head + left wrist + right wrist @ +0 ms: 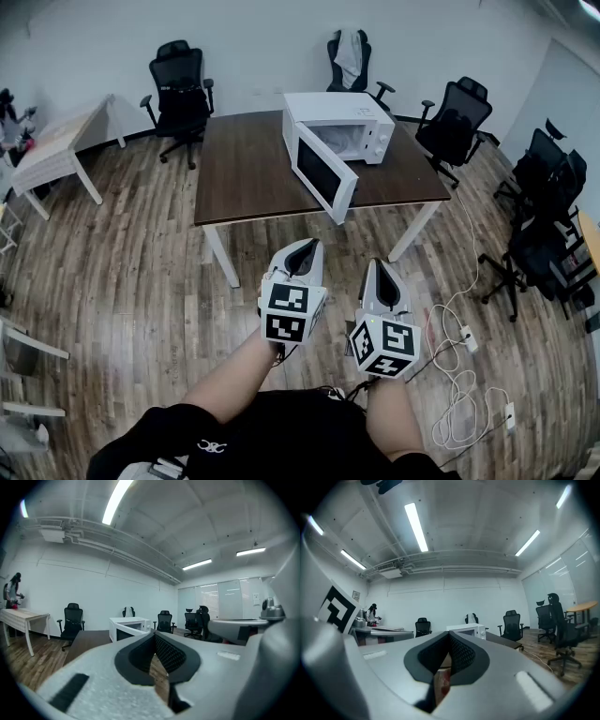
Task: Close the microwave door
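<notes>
The white microwave (pixel 354 131) stands on a dark brown surface (pixel 246 169) toward its right half. Its door (pixel 323 175) is swung wide open toward the person, so the pale cavity shows, and the door's free edge reaches out to the surface's near edge.

Both claws hang over the wooden floor (pixel 141 253), well short of the surface and side by side. The left claw (pixel 303 249) is clenched: its two dark ribbed pads meet at the tip with nothing between them. The right claw (pixel 379 270) is clenched in the same way and grasps nothing. Neither touches the microwave. Each carries a cube (pixel 292 314) with black-and-white square markers; no lettering can be read on it.

Black office chairs (pixel 180 86) ring the surface, one at the far side with a pale garment (pixel 349 52) draped over its back. A light wooden table (pixel 58 142) stands at the left. White cables (pixel 457 375) trail across the floor at the right.
</notes>
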### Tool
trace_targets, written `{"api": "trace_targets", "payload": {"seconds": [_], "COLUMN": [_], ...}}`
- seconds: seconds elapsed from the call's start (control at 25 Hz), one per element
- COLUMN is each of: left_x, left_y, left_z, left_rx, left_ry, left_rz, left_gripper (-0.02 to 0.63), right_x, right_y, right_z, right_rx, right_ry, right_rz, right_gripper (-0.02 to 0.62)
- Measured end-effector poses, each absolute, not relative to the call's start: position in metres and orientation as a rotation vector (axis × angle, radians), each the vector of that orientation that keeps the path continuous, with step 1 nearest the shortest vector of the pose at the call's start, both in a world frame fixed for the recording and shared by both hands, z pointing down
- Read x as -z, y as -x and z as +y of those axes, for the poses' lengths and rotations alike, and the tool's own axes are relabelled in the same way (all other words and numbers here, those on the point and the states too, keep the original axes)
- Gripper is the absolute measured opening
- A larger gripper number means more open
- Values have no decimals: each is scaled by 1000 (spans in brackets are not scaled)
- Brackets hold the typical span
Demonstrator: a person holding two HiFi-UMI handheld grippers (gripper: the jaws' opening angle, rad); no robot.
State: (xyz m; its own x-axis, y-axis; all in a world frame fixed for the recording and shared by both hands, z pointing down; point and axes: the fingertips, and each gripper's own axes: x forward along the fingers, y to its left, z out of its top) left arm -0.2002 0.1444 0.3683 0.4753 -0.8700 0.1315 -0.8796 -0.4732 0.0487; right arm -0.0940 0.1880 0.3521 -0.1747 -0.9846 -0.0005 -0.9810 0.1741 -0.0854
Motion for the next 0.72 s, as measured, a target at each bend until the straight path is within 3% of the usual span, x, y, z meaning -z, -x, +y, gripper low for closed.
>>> {"api": "trace_targets", "payload": {"seconds": [0.72], "left_x": [-385], "left_y": [192], "left_z": [133], "left_rx": [-175], "left_ry": [-2595], "left_rz": [-1488], "left_gripper": [11], "right_x": [-362], "right_y": [96], "right_z": [181], "right_rx": [92], "right_ry": [1992], "right_rz": [2376], "right_gripper": [8]}}
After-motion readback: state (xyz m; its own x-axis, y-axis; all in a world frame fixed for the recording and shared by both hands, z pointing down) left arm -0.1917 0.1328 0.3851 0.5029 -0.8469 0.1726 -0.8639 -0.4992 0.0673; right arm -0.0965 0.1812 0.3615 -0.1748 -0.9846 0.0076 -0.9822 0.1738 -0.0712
